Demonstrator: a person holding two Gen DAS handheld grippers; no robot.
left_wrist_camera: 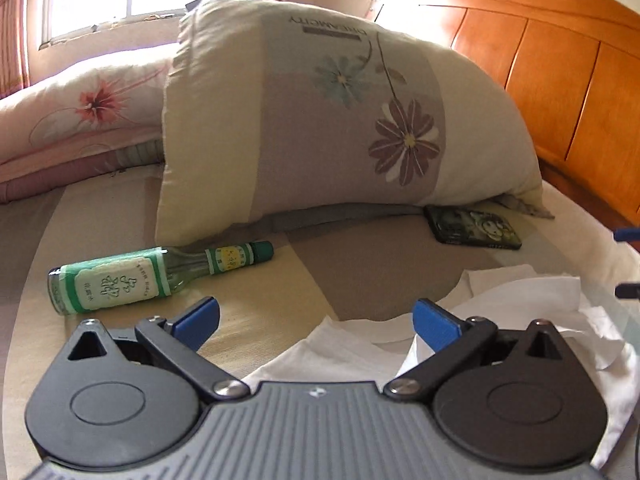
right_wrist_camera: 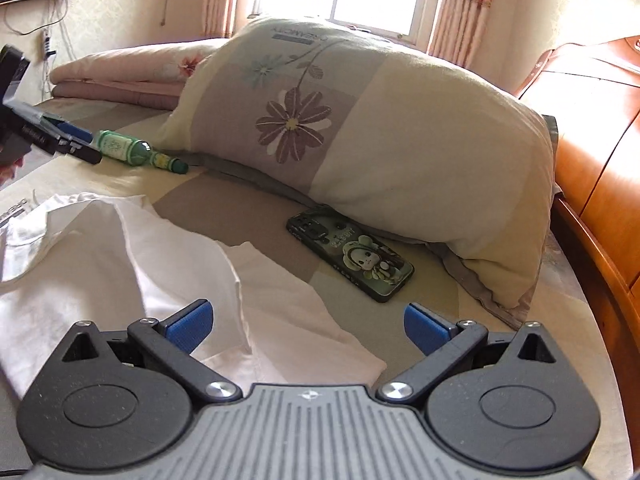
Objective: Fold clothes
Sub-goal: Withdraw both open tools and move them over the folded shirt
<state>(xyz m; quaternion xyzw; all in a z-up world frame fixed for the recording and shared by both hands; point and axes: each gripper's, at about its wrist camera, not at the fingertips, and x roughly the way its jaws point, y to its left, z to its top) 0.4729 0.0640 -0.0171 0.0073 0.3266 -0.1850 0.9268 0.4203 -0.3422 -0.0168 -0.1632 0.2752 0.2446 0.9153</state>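
A white T-shirt [right_wrist_camera: 168, 264] lies rumpled on the bed, its neckline toward the pillow. The left wrist view has the same white T-shirt [left_wrist_camera: 520, 300] at the lower right, spreading under the gripper body. My left gripper [left_wrist_camera: 316, 322] is open above the shirt's collar edge, with nothing between its blue pads. My right gripper [right_wrist_camera: 306, 326] is open too, hovering over the shirt's right sleeve and side edge, holding nothing. The left gripper [right_wrist_camera: 60, 136] shows at the far left of the right wrist view.
A big floral pillow [right_wrist_camera: 380, 136] stands behind the shirt. A green glass bottle [left_wrist_camera: 132, 280] lies to the left and a phone in a green cartoon case [right_wrist_camera: 352, 256] to the right. A folded pink quilt [left_wrist_camera: 68, 128] is at the back left, an orange wooden headboard [left_wrist_camera: 560, 76] at the right.
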